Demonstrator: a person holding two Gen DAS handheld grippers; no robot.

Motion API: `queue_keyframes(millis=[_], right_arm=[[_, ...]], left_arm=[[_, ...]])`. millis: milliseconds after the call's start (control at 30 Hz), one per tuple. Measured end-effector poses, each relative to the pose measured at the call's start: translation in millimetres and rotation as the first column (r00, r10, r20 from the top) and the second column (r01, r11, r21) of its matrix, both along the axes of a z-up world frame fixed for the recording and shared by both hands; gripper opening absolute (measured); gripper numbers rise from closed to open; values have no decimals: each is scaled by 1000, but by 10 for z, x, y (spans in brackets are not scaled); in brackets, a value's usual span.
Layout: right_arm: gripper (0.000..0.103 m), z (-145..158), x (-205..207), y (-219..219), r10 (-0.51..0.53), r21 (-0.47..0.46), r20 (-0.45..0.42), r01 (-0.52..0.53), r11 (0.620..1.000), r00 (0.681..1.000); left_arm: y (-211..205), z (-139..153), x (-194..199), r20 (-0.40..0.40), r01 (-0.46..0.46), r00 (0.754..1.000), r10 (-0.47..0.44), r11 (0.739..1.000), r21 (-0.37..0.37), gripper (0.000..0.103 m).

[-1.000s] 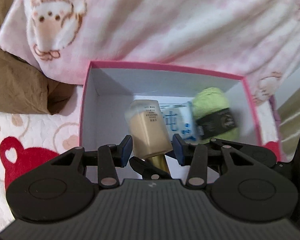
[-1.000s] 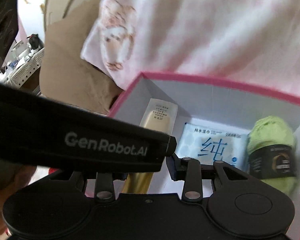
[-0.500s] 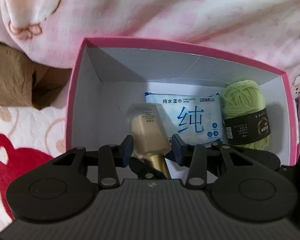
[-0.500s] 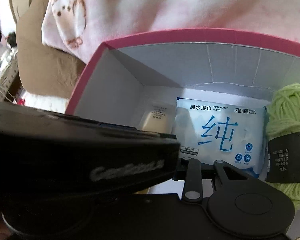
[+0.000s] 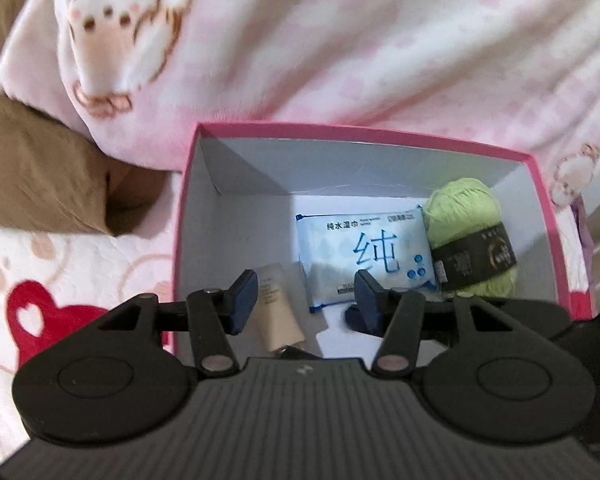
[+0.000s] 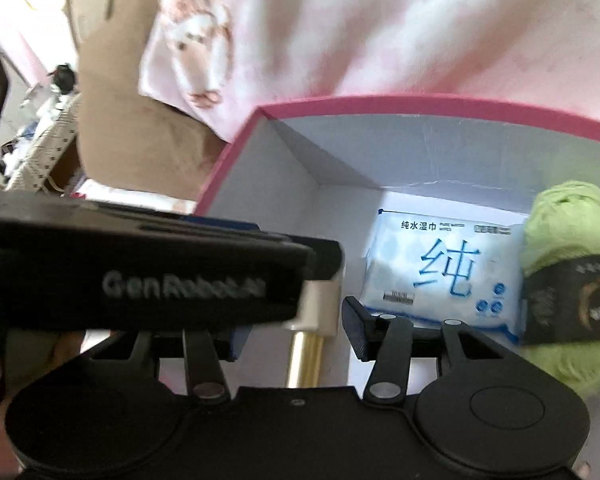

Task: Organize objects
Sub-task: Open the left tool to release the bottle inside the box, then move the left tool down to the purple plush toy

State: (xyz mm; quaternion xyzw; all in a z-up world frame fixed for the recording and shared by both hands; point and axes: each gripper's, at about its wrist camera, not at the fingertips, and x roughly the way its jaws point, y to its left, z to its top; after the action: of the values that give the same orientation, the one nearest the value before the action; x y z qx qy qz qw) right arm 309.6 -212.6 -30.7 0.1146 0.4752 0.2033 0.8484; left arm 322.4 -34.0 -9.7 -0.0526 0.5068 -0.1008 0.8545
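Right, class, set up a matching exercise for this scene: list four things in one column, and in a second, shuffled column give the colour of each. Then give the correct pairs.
Things:
1. box rim
2. yarn ball
3. wipes packet
4. tube

Colours:
A. pale blue and white, with blue print
B. cream beige
C. hot pink
D. light green with a dark band

Pairs: 1-C, 2-D, 3-A, 4-B
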Motion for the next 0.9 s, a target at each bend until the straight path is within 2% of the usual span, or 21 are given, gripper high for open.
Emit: queue_keyframes(millis=[67,167,300,433,733,900], right_arm=[[54,108,-184,-23,26,-31,44,-24,999,999],[54,265,-413,-40,53,-79,93,-45,996,994],[54,551,-698,-185,79,-92,134,-67,994,988],[55,857,-1069,-290,106,-105,158,-90,990,982],[60,1236,-1776,-491,118,-170,177,-88,982,977],[62,1301,-2151,-696,111,-175,177,-80,981,978]], left_arm=[[38,99,-130,24,21,1000,-20,999,-34,56],[124,213,-354,48,6,999,-1,996,-90,60],[167,379,-633,66,2,998,5,996,-94,60],[155,582,-918,97,48,995,-36,990,-129,61],[41,985,-1461,112,110,989,-98,988,-105,64],[-195,994,-1736,108,201,974,-199,980,-9,64]])
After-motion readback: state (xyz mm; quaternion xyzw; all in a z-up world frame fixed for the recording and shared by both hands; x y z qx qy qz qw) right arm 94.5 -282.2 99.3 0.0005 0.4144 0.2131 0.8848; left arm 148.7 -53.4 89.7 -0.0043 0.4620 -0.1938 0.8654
